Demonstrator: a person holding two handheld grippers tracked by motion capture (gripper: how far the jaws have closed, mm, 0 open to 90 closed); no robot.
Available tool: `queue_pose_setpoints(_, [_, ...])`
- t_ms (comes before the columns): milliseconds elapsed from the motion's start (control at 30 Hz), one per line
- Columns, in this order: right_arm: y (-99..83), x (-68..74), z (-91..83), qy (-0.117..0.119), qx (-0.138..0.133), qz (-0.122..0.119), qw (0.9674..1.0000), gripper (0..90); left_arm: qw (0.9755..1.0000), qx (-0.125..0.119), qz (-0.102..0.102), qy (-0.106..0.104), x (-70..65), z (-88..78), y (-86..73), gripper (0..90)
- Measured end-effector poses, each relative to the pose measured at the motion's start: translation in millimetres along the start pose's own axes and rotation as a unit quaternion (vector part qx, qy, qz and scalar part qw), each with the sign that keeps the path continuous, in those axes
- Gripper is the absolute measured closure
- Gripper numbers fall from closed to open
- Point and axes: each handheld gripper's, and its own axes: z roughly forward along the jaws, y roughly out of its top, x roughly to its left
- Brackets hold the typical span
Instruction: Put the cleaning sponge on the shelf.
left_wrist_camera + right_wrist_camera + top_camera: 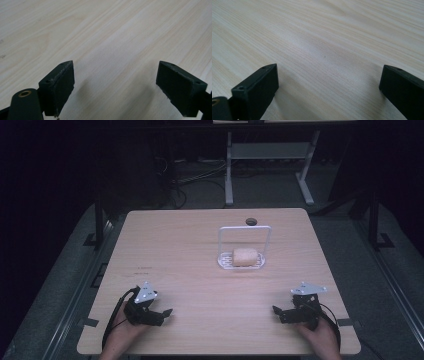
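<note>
A pale tan bread-like block [244,257] lies in a white wire rack [241,262] with an upright white frame, a little right of the table's middle. My left gripper [165,314] rests near the front left edge, jaws wide apart over bare wood, and its own view shows the left gripper [115,82] holding nothing. My right gripper [278,312] sits near the front right edge, also open, and the right gripper [328,87] looks down on plain wood grain. Both grippers are far from the rack.
The light wooden table [175,250] has a round cable hole [251,222] at its back edge. Behind it stands a white desk frame [270,165] with cables on the dark floor. Dark rails run along both sides of the table.
</note>
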Motion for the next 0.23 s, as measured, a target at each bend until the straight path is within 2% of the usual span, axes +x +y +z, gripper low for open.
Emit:
queue_pose_setpoints(133, [0.0, 0.0, 0.0, 0.000, 0.000, 0.000, 1.0000, 2.1, 1.0000, 0.005, 0.000, 0.000, 1.5, 2.1, -2.5, 14.5])
queue_pose_setpoints(233, [0.0, 0.0, 0.0, 0.000, 0.000, 0.000, 1.0000, 2.1, 0.9999, 0.006, -0.007, -0.007, 4.6, 2.5, -4.2, 14.1])
